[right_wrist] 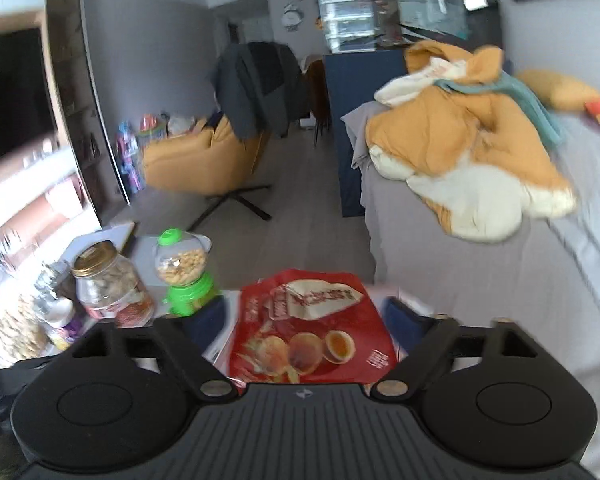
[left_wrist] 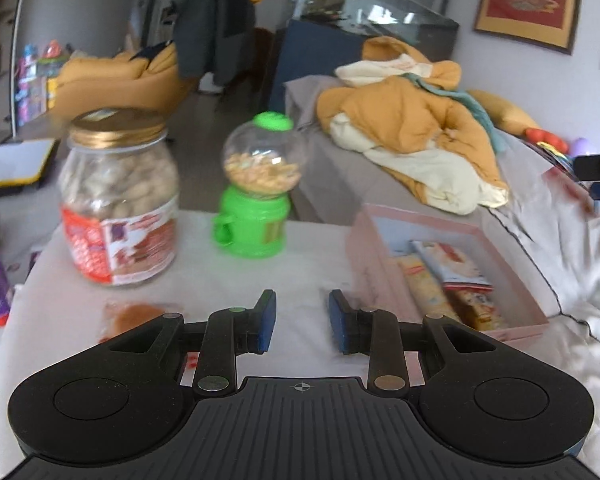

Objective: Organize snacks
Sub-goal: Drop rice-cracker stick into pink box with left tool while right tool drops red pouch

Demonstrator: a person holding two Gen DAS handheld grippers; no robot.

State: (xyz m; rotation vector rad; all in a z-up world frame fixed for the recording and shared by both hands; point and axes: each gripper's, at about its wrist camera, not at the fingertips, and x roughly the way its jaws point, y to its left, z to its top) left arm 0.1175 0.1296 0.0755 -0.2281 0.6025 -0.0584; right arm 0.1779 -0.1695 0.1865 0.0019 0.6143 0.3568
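Snacks are spread over the white bench (left_wrist: 204, 296): a red pouch (right_wrist: 308, 332) lies between the right gripper's (right_wrist: 308, 316) widely parted fingers (right_wrist: 400, 312), and whether they press it I cannot tell. Packets (left_wrist: 448, 280) lie in the pink box (left_wrist: 512, 320) at the bench's right end. The left gripper (left_wrist: 302, 326) hovers just left of that box, fingers (left_wrist: 266, 320) narrowly apart around nothing. Beyond stand a peanut jar (left_wrist: 120, 200) and a green dispenser (left_wrist: 258, 188).
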